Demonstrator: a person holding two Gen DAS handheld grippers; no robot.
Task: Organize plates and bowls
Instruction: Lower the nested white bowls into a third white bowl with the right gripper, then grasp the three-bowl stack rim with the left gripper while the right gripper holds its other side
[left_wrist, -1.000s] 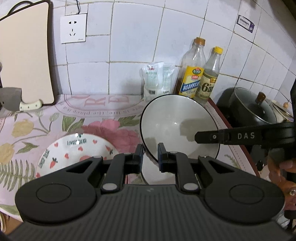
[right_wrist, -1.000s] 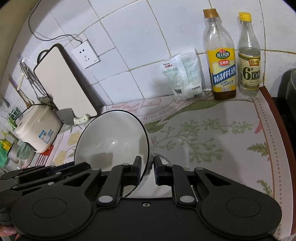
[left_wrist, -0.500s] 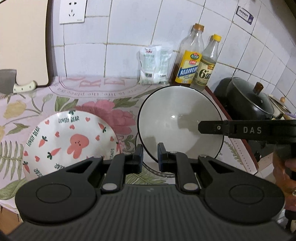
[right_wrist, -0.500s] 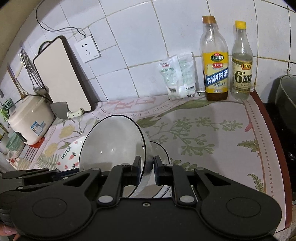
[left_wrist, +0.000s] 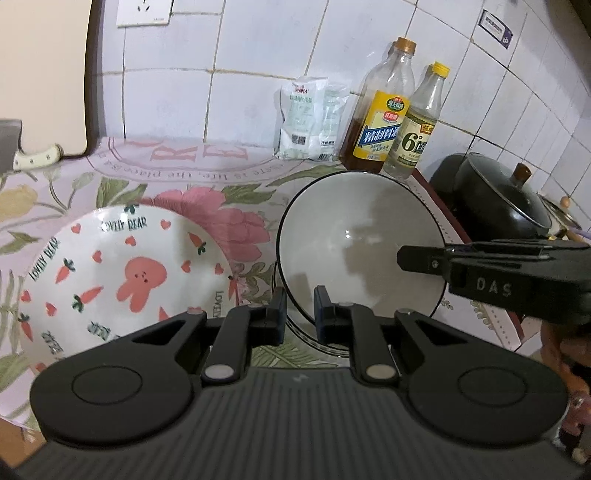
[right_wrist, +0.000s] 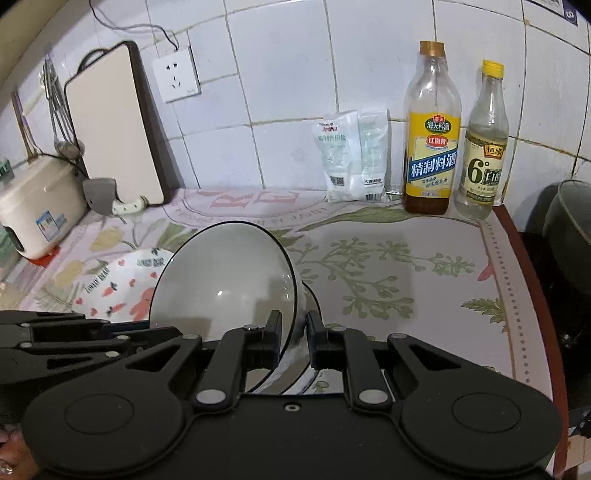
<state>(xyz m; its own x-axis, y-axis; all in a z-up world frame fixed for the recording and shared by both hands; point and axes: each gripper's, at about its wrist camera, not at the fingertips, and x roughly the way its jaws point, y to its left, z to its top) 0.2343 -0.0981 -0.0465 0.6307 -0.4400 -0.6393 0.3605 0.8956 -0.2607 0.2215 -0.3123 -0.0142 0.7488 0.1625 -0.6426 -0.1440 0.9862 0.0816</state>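
A white bowl with a black rim (left_wrist: 354, 243) is held tilted above the counter; it also shows in the right wrist view (right_wrist: 221, 280). My left gripper (left_wrist: 299, 310) is shut on its near rim. My right gripper (right_wrist: 291, 328) is shut on its right rim and reaches in from the right in the left wrist view (left_wrist: 417, 258). Beneath the bowl lies another black-rimmed dish (left_wrist: 314, 339), partly hidden. A white plate with rabbit and carrot prints (left_wrist: 122, 273) lies on the cloth to the left, also seen in the right wrist view (right_wrist: 122, 288).
Two bottles (right_wrist: 432, 147) and a white packet (right_wrist: 351, 158) stand at the tiled back wall. A black pot (left_wrist: 506, 199) sits right. A cutting board (right_wrist: 114, 125), a cleaver (right_wrist: 99, 194) and a rice cooker (right_wrist: 37, 206) are at the left.
Both grippers have carried the bowl down and toward the counter's front, over the dish below. The rabbit plate now shows larger and closer.
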